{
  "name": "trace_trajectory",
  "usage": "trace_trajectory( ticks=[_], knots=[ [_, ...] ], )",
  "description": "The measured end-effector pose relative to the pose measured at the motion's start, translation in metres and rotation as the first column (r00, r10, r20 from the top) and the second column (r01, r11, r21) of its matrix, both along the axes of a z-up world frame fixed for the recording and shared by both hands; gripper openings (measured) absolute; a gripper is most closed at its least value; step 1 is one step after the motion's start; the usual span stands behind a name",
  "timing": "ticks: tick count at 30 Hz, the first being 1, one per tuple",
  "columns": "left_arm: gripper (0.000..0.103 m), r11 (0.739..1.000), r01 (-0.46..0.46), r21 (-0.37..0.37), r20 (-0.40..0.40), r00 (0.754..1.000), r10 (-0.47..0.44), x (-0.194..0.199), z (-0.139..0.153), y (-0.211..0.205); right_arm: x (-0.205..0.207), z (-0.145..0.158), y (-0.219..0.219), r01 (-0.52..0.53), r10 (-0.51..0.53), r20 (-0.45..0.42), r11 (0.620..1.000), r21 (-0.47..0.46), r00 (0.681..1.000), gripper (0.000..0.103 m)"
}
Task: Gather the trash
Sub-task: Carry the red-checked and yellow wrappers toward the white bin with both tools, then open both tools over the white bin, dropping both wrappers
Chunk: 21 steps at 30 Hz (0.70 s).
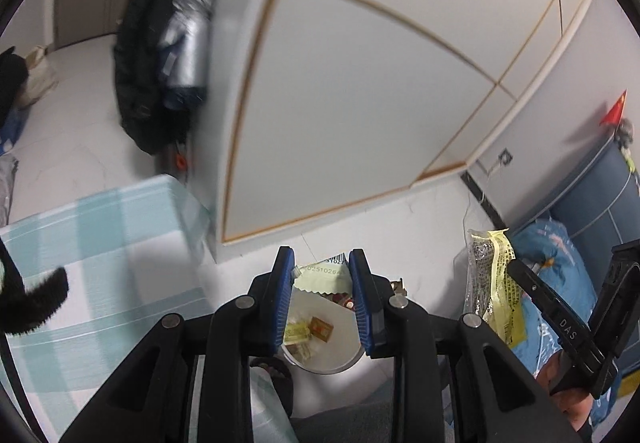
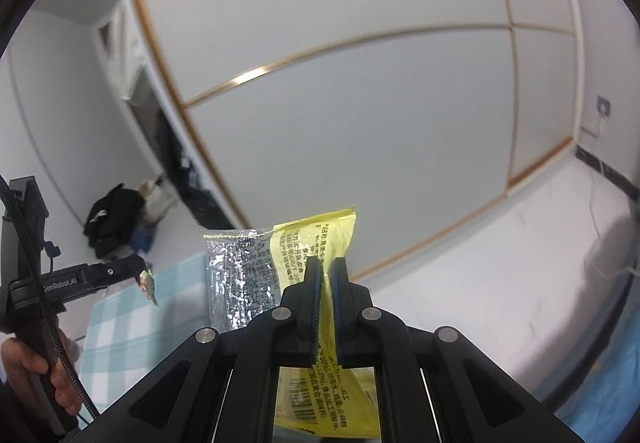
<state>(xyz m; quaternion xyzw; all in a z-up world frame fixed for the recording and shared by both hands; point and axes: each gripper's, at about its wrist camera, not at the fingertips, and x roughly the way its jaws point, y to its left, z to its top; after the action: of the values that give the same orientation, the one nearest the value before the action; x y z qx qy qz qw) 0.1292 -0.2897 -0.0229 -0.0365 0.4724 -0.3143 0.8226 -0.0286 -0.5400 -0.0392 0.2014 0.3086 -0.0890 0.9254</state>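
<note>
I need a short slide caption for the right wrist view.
Right tool shut on a yellow wrapper, white wardrobe behind.

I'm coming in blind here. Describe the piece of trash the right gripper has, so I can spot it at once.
Start at the big white wardrobe doors with gold trim; in front of them the right gripper is shut on a flat yellow wrapper. It has black print, a barcode near its lower end and a crinkled silver panel on one side, which no other trash here shows.

White floor [image 1: 420,227]: trash bin [image 1: 344,357], black-clothes pile [image 2: 112,219], blue bag [image 1: 552,255].
</note>
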Motion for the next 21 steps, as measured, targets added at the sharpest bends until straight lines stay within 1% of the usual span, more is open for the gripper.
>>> trace_trajectory(
  ticks=[7,12,13,17,21],
  knots=[
    [0.023,0.997,0.069,0.041,-0.099,0.993,-0.065,0.019,-0.036,-0.042,0.012,-0.05,-0.035,0.055,-0.051,-0.116,0.998,0.027,0.992,0.005],
    [0.023,0.995,0.088,0.053,-0.166,0.983,-0.078,0.029,-0.06,-0.058,0.024,-0.096,-0.054,0.081,-0.066,-0.206,0.995,0.062,0.976,0.005],
    [0.023,0.994,0.09,0.055,-0.18,0.981,-0.079,0.031,-0.065,-0.06,0.028,-0.11,-0.056,0.084,-0.065,-0.23,0.994,0.072,0.971,0.005],
    [0.023,0.993,0.096,0.074,-0.203,0.976,-0.08,0.039,-0.075,-0.065,0.041,-0.15,-0.061,0.09,-0.052,-0.306,0.99,0.111,0.951,0.005],
    [0.023,0.991,0.101,0.092,-0.218,0.973,-0.079,0.043,-0.085,-0.067,0.054,-0.184,-0.061,0.096,-0.033,-0.361,0.983,0.157,0.932,0.005]
  ],
)
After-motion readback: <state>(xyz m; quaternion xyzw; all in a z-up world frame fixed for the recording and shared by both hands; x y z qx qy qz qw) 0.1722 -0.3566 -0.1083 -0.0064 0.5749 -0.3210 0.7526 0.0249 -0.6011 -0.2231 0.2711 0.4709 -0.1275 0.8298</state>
